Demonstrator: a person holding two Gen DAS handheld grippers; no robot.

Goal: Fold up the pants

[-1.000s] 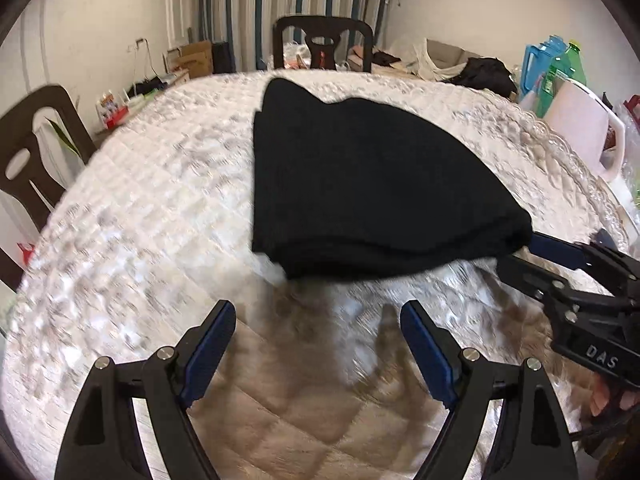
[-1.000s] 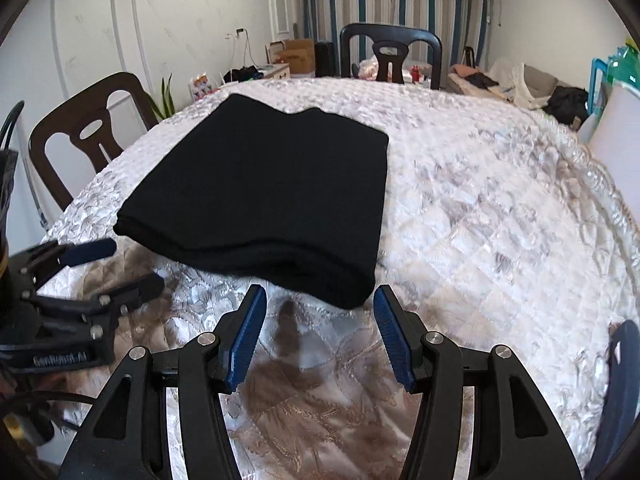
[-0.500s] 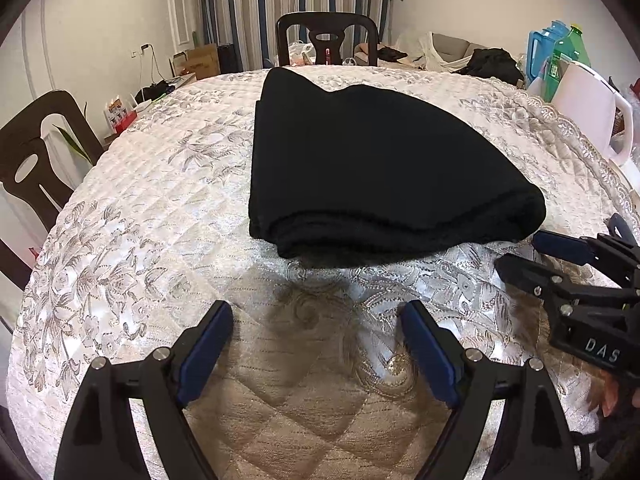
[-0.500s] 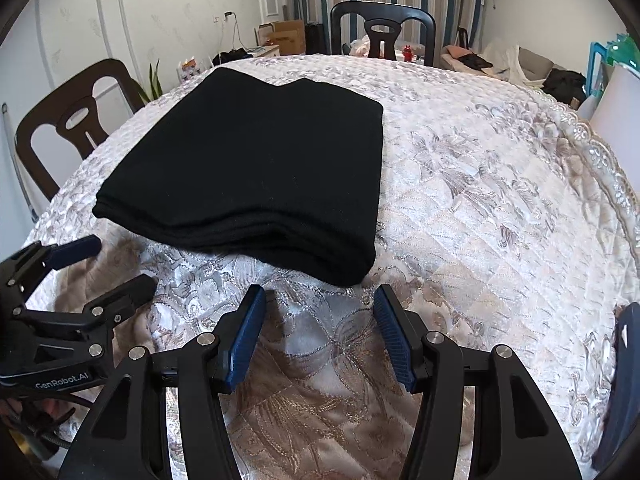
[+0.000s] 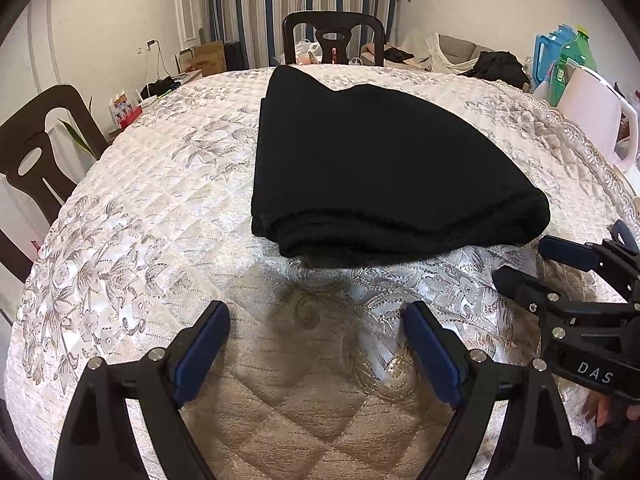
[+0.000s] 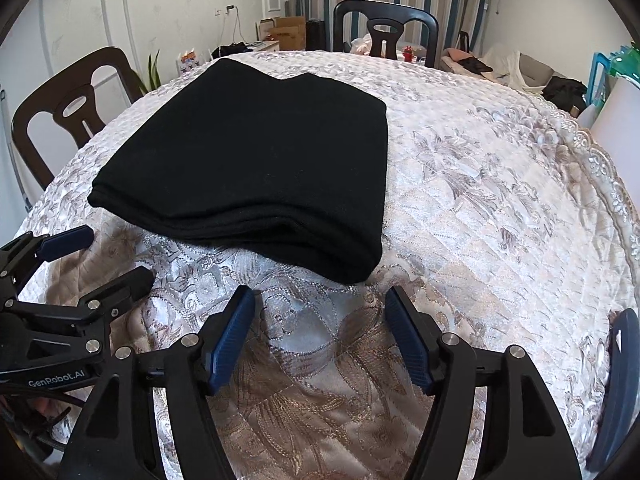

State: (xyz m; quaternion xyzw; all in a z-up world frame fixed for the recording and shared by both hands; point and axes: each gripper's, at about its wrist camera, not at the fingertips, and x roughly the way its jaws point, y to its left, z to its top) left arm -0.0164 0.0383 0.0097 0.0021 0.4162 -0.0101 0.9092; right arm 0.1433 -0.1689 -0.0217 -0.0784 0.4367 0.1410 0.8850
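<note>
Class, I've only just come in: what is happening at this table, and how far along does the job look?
A person holds a two-finger gripper in each hand over a quilted table cover. The black pants lie folded into a thick stack on it. The left gripper is open; the right gripper has just been opening. Nothing sits between either pair of fingers, and both are short of the stack's near edge. The folding looks finished.

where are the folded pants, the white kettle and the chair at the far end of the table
folded pants (image 5: 380, 168), left wrist view, middle of the top layer
white kettle (image 5: 592, 116), left wrist view, its side wall
chair (image 6: 386, 10), right wrist view, top rail of the backrest
</note>
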